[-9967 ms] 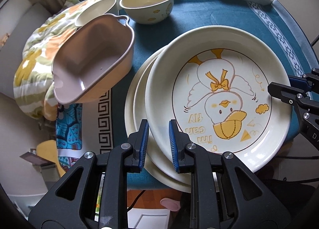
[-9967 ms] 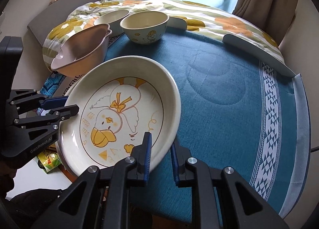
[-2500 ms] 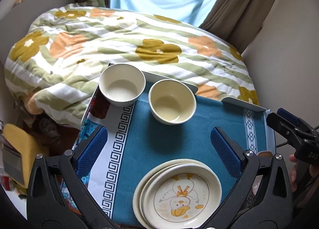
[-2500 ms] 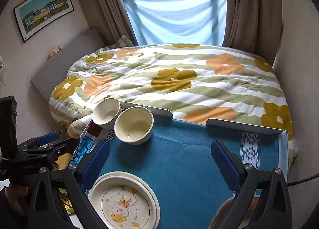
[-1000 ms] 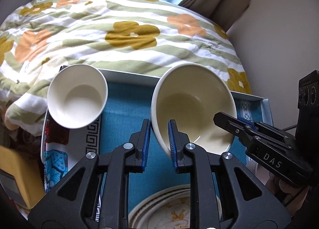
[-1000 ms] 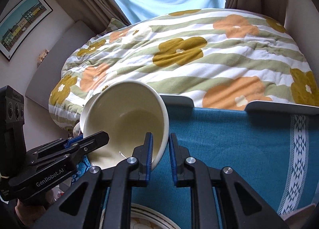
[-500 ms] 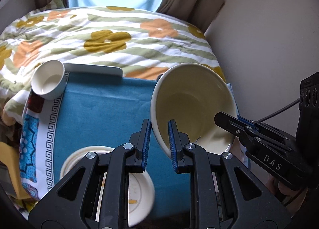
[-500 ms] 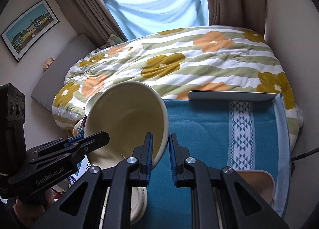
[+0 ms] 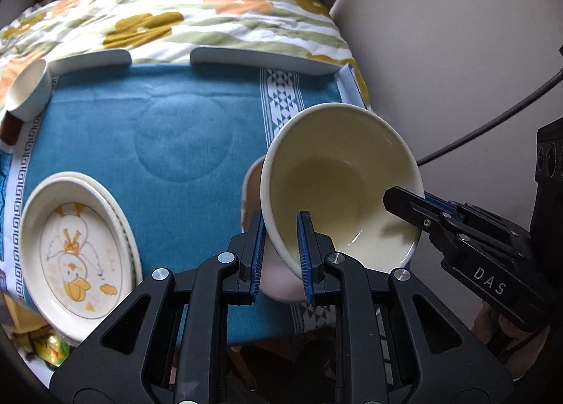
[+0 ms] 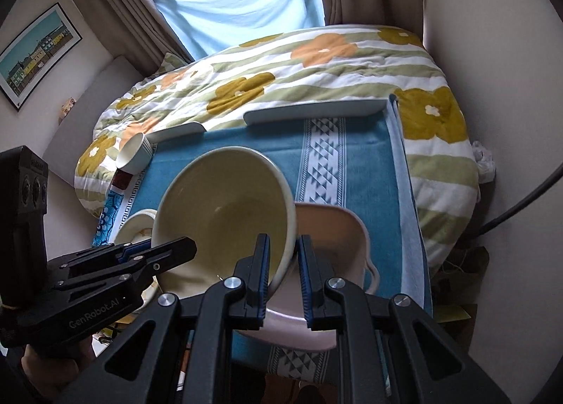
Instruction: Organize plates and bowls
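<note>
A: Overhead, two views showed the blue tablecloth (image 9: 176,143) spread at the foot of a floral duvet (image 10: 316,63), w/ a pink baking dish (image 10: 337,245) resting on its right side. What was being carried?

B: A cream bowl (image 9: 337,186), tilted, mouth toward the cameras, held up off the cloth. It hung partly over the pink dish; whether the two touched couldn't be told.

A: And the grip?

B: Both tools pinched the rim from opposite sides. The left gripper (image 9: 279,249) was closed nearly all the way on the near-left edge, one pad inside, one outside. The right gripper (image 10: 283,270) was clamped the same way on the far side of the rim.

A: Other crockery?

B: The plate stack (image 9: 74,249), duck pic on top, sat at the cloth's left edge, well apart from the dish. A small white bowl (image 10: 133,154) stood at the far left corner, by the duvet.

A: So the step?

B: Prob. nesting the cream bowl into the pink dish. To do it well: level the bowl first, keep both hands moving as one so the rim wasn't twisted, centre it over the dish, lower till it seated, then release both sides together. Ceramic on ceramic, so go gently.
</note>
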